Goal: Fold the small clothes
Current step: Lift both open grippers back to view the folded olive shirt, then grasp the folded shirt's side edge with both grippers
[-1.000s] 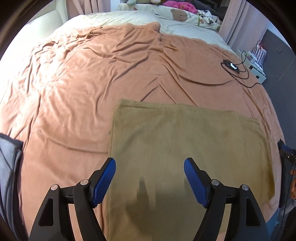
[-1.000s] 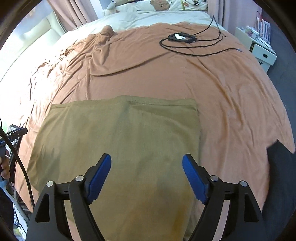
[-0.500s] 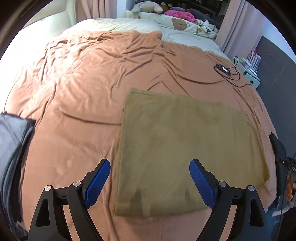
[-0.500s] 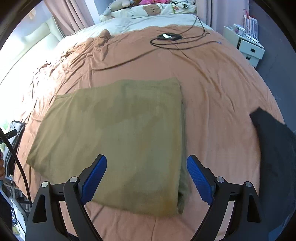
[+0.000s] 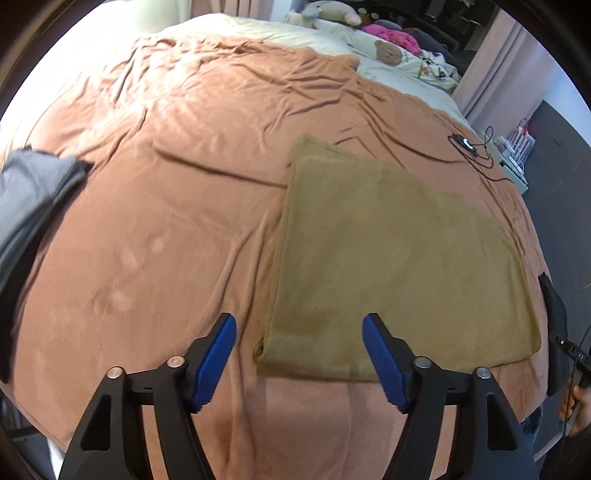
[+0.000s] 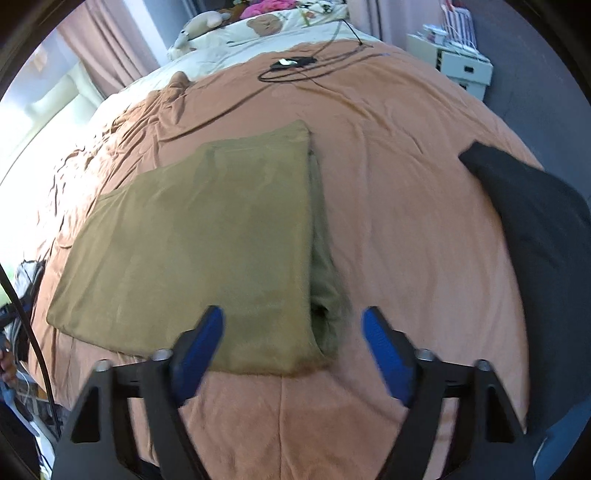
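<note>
We saw the olive-green folded cloth (image 5: pixel 399 266) lying flat on the rust-orange bedspread (image 5: pixel 155 206), a neat rectangle set near the bed's front edge. Our left gripper (image 5: pixel 299 354) hung above the cloth's near left corner; its jaws had just been narrowing yet stood apart, their blue pads pressing on nothing, with only that corner and bare bedspread showing in the gap. Our right gripper (image 6: pixel 293 350) hung over the same cloth's (image 6: pixel 199 251) near right corner, where the layers of the fold gaped a little along the right edge. Its jaws too had just been closing but stood open, and its blurred blue pads touched no fabric. A grey garment (image 5: pixel 26 206) lay at the far left of the bedspread in the left wrist view, well apart from the folded cloth. A dark garment (image 6: pixel 535 221) lay on the right of the bedspread (image 6: pixel 399 177) in the right wrist view, also well apart. Farther up the bed a small black device with a looping cable (image 6: pixel 295 64) rested on the bedspread, and beyond it cream bedding with a bear print (image 6: pixel 258 27) covered the head of the bed. A white cabinet (image 6: pixel 454 61) stood beside the bed on the right.
</note>
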The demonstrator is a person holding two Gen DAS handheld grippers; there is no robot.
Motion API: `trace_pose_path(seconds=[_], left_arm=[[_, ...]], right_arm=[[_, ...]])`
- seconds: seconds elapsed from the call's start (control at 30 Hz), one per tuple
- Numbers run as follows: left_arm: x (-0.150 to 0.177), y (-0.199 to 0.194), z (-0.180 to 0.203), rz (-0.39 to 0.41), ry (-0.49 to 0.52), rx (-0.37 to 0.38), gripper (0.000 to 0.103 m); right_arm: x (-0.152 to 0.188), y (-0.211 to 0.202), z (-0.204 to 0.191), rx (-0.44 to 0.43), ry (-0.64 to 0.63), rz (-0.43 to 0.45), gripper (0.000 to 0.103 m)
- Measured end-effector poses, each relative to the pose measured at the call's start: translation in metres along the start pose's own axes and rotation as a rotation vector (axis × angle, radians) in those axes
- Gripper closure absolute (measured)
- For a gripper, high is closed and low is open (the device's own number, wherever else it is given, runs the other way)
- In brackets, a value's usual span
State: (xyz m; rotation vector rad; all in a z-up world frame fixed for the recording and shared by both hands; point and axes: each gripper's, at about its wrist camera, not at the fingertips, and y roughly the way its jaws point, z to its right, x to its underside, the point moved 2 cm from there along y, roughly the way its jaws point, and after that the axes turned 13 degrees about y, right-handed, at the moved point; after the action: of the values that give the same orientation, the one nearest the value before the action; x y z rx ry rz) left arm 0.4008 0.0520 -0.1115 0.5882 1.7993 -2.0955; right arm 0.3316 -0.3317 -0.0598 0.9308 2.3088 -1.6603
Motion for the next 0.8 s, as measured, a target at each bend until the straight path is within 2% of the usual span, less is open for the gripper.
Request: trace_pose_path(seconds=[0.07,0.2,0.27,0.43,0.5,0.57,0.6,0.67,0.8], left_arm=[[0.007,0.006,-0.004,-0.008,-0.014,0.0,0.035],[0.019,0.016,-0.011,-0.02,-0.051,0.012,0.037],[0.023,0.021,-0.014,-0.029,-0.064,0.015,0.044],[0.03,0.026,-0.017,-0.018,-0.073,0.003,0.045],[0.031,0.028,-0.019,-0.017,-0.075,0.001,0.055],[0.032,0.032,-0.021,-0.027,-0.087,0.007,0.083],[0.034,0.035,-0.024,-0.038,-0.101,0.016,0.088],[0.038,0.037,-0.028,-0.045,-0.118,0.013,0.094],[0.045,0.038,-0.031,-0.049,-0.131,0.027,0.096]], right_arm=[[0.007,0.003,0.004,-0.003,0.011,-0.012,0.044],[0.007,0.012,0.01,-0.014,0.022,-0.038,0.05],[0.007,0.019,0.011,-0.01,0.017,-0.05,0.059],[0.005,0.03,0.013,-0.011,0.024,-0.06,0.07],[0.004,0.033,0.014,-0.013,0.017,-0.057,0.08],[0.005,0.037,0.016,-0.004,0.014,-0.057,0.093],[0.005,0.038,0.018,-0.005,0.02,-0.057,0.095],[0.008,0.038,0.017,-0.008,0.028,-0.052,0.099],[0.018,0.038,0.017,0.009,0.018,-0.036,0.101]])
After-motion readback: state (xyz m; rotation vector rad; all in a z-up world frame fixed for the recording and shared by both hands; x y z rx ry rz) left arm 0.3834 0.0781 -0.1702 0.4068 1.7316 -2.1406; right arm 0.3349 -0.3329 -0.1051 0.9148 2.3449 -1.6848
